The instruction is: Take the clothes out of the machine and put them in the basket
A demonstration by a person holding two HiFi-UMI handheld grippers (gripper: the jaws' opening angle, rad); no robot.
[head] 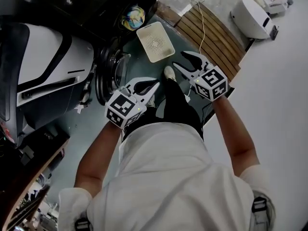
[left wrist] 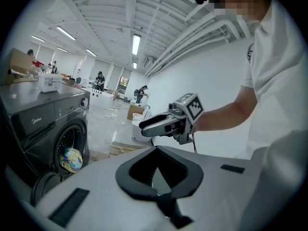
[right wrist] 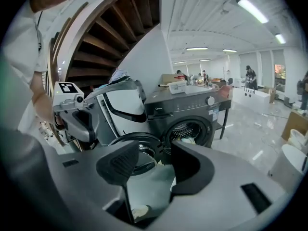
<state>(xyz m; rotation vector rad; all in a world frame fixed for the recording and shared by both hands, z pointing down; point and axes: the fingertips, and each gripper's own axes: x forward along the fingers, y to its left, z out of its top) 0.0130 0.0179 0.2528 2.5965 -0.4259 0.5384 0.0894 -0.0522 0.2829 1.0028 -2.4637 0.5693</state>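
Colourful clothes (head: 133, 17) sit in the drum of the machine (left wrist: 33, 121) (its door swung wide). The left gripper (head: 154, 84) hovers nearby, fingers together, empty. The white basket (head: 163, 51) stands just beyond. The right gripper (head: 180, 60) has its fingers apart, holding nothing.

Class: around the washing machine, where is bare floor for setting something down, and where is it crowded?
Free: the pale floor right of the wooden slats, and the narrow glossy strip between the machine's open door and the white basket. Crowded: where door, basket and the person's shoe meet.
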